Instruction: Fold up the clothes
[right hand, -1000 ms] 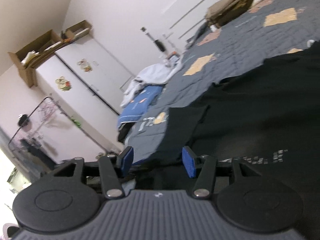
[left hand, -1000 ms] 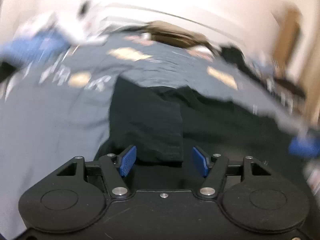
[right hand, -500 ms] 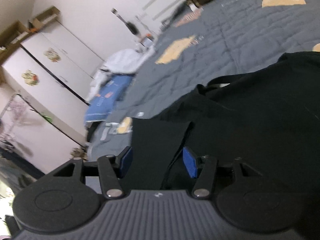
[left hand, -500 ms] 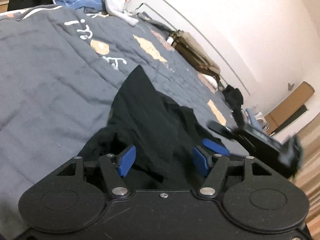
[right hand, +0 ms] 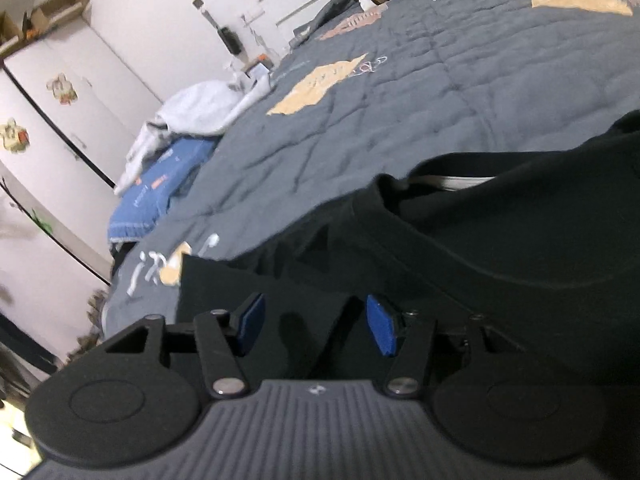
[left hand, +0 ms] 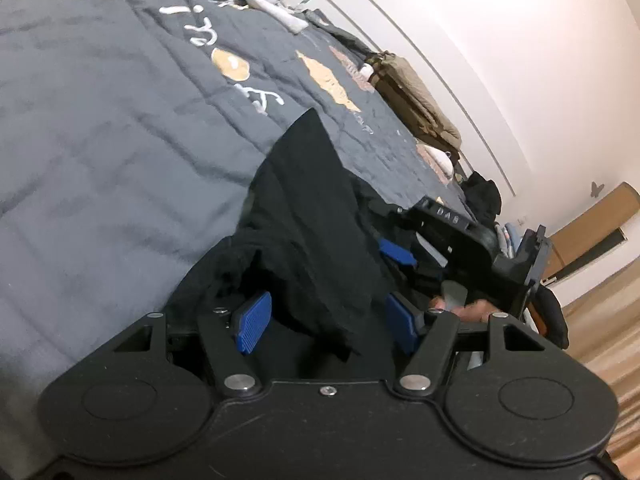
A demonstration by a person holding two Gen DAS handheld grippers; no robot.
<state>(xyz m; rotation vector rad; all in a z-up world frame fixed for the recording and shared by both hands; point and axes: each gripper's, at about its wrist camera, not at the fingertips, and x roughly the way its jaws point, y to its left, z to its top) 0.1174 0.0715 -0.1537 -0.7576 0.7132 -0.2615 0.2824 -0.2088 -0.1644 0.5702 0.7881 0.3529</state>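
A black T-shirt point(left hand: 304, 216) lies rumpled on a dark grey quilt point(left hand: 100, 120). My left gripper point(left hand: 326, 324) is open, low over the shirt, with a fold of black cloth lying between its blue pads. My right gripper point(right hand: 314, 324) is open too, over the sleeve end of the same shirt point(right hand: 500, 232), whose collar with a white label shows to the right. The right gripper also shows in the left wrist view point(left hand: 394, 274), close by on the right, pads apart.
The quilt point(right hand: 440, 72) has tan patches and white lettering. A blue pillow point(right hand: 160, 188) and a white garment point(right hand: 200, 108) lie at the bed's head. Olive bedding point(left hand: 416, 100) lies along the wall. Wooden floor point(left hand: 600, 328) is on the right.
Both grippers have dropped closer to the black shirt and drawn nearer each other. The right gripper now shows larger in the left wrist view. Both stay open.
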